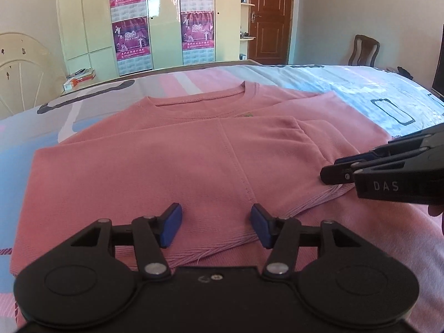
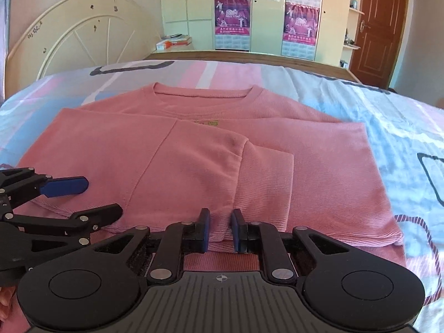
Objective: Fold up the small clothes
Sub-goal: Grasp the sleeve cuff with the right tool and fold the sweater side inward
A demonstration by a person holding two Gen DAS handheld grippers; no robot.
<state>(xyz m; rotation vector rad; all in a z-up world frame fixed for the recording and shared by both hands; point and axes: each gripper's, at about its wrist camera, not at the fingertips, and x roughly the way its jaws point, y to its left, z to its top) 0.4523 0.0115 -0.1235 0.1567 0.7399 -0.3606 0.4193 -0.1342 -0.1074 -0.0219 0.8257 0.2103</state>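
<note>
Pink ribbed knit sweater [image 2: 319, 166] lies flat mid-bed, 2 sleeves folded across its front, collar toward bed's far edge. Left tool [image 1: 216, 229] apart, nothing between pads. Right tool [image 2: 220, 231] nearly together, probably pinching the hem fold.

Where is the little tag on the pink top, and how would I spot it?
Find the bed with the striped sheet; a pink top lies flat on it. Just below its round neck hole sits a tiny tag, half hidden by the folded sleeve. It is the only yellowish speck on all that pink.
</note>
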